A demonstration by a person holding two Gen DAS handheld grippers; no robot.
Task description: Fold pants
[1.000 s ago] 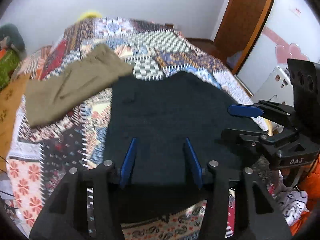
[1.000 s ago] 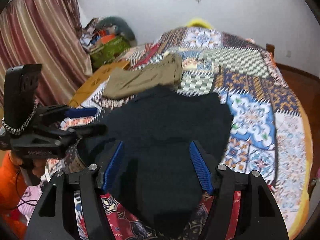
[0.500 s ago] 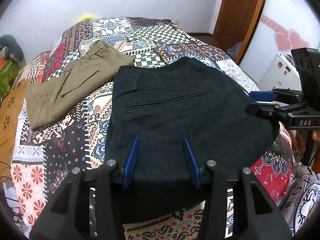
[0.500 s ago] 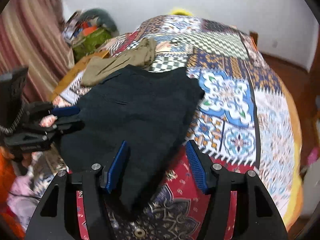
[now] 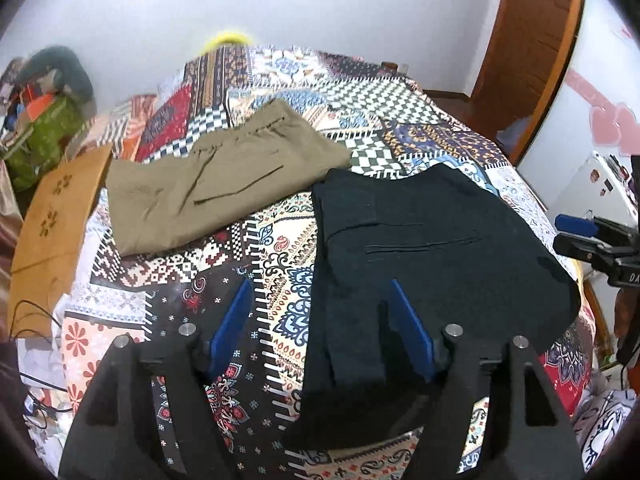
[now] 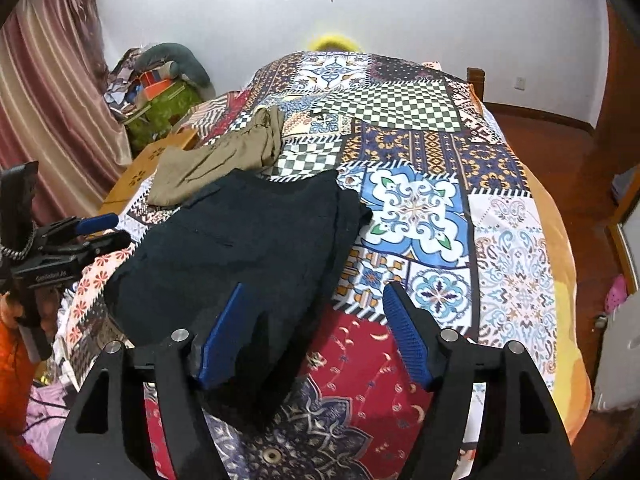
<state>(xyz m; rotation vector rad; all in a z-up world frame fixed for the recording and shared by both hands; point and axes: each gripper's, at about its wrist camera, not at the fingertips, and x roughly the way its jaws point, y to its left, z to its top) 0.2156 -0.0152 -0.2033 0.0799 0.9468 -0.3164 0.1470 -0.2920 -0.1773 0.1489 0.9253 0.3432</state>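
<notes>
Dark, nearly black pants (image 5: 424, 248) lie folded flat on the patchwork bed cover (image 5: 280, 248). My left gripper (image 5: 322, 324) hovers over their near left edge; its jaws are opening, and a strip of dark cloth lies loose between the blue fingers (image 5: 236, 320). In the right wrist view the same pants (image 6: 248, 240) spread to the left. My right gripper (image 6: 314, 334) is over their near right corner, jaws opening, with cloth under the left finger (image 6: 224, 332) and bare cover under the other. Each gripper also shows from the side: right gripper (image 5: 576, 236), left gripper (image 6: 100, 228).
Folded olive pants (image 5: 224, 184) lie beyond the dark pair, toward the bed's far left. A brown cardboard panel (image 5: 52, 224) and a clutter pile (image 5: 44, 128) flank the left side. A white appliance (image 5: 592, 188) and a wooden door (image 5: 532, 48) stand to the right. Cables trail at near left.
The dark pants, bunched up between both grippers before, now lie flat on the bed. Both pairs of jaws have widened off the cloth. The left gripper slid left, the right one right.
</notes>
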